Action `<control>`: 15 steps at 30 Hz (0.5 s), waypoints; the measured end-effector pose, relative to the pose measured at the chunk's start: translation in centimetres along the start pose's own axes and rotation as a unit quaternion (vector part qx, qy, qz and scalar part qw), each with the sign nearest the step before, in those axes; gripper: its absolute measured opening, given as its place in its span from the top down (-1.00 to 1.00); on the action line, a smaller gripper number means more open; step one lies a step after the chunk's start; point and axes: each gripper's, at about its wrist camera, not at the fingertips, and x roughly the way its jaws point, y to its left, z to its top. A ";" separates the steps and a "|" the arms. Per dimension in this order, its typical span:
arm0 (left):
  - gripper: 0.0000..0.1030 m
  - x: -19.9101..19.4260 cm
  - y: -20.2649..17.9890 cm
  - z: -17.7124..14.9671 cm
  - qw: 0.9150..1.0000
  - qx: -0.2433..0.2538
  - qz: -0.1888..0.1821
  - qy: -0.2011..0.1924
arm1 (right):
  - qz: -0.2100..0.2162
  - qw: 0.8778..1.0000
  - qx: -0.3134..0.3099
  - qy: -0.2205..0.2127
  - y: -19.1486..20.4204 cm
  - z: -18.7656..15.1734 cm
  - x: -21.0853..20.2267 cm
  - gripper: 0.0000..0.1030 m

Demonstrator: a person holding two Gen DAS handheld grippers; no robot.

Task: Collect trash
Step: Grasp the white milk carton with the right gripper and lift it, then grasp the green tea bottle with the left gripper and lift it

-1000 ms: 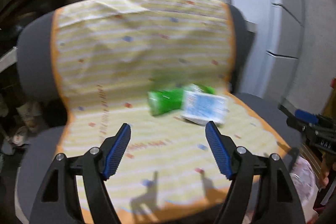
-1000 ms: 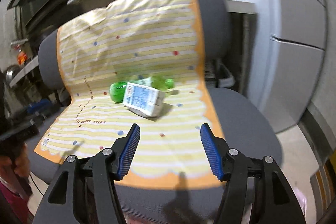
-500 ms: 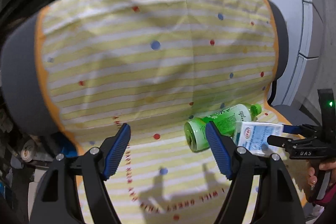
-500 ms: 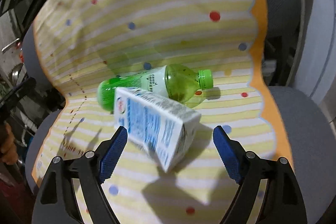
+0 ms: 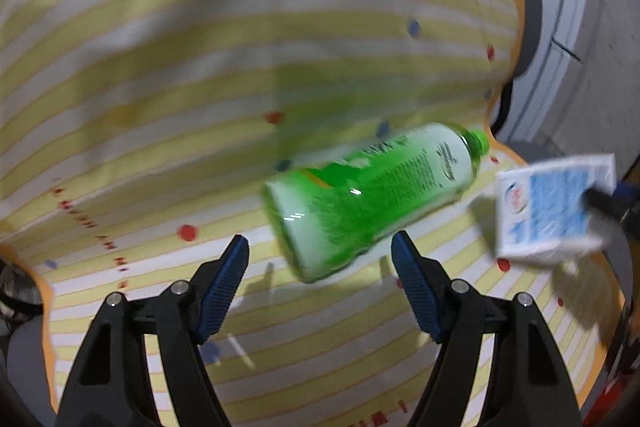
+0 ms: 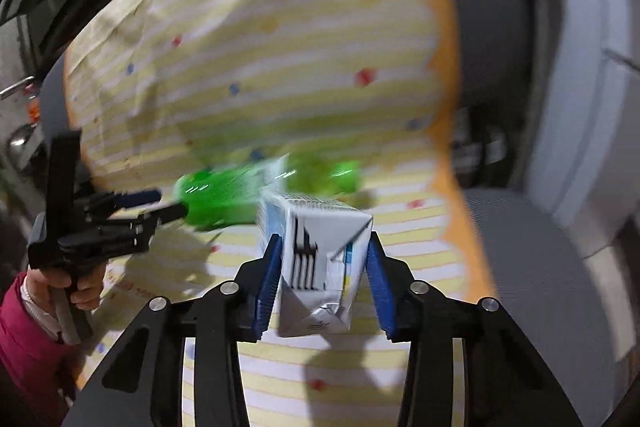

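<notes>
Now carton point(image 6: 316, 259) between right fingers point(image 6: 266, 277), gripped

Two handheld black plastic grippers, the left gripper point(image 5: 320, 255) and the right gripper point(image 6: 322, 259), each carry ribbed blue pads point(image 6: 378, 287) and silver screws point(image 6: 229, 287) at the finger joints. A hand point(image 6: 76, 287) on the pistol-style handle shows a maroon sleeve point(image 6: 28, 343) with pale cuff.

Dim indoor light, hard shadows on the cloth point(image 5: 200, 75), motion blur, fisheye-bent dark edges
</notes>
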 end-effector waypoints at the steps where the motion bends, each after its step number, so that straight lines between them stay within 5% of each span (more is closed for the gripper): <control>1: -0.29 0.3 -0.4 0.0 1.000 0.004 -0.009 0.005 | -0.011 1.000 0.004 -0.008 -0.6 0.1 -0.8 0.19; 3: -0.12 -0.1 -1.2 -0.2 1.000 0.012 -0.022 0.005 | -0.021 1.000 0.010 -0.019 -1.7 0.3 -1.9 0.19; 8: -0.03 -4.8 -7.2 -1.8 0.983 0.103 -0.150 -0.030 | -0.046 0.998 0.018 -0.035 -3.4 0.3 -3.7 0.19; 9: -0.07 -5.4 -7.8 -2.0 0.982 0.114 -0.148 -0.039 | -0.048 0.998 0.022 -0.036 -3.8 0.2 -3.9 0.19; 11: -0.78 -6.2 -8.3 -1.7 0.986 0.109 -0.116 -0.057 | -0.049 0.998 0.031 -0.037 -4.3 -0.3 -4.2 0.19; 15: -0.89 -4.9 -6.8 0.3 0.994 0.050 -0.074 -0.069 | -0.045 0.997 0.039 -0.041 -4.4 -0.6 -4.6 0.19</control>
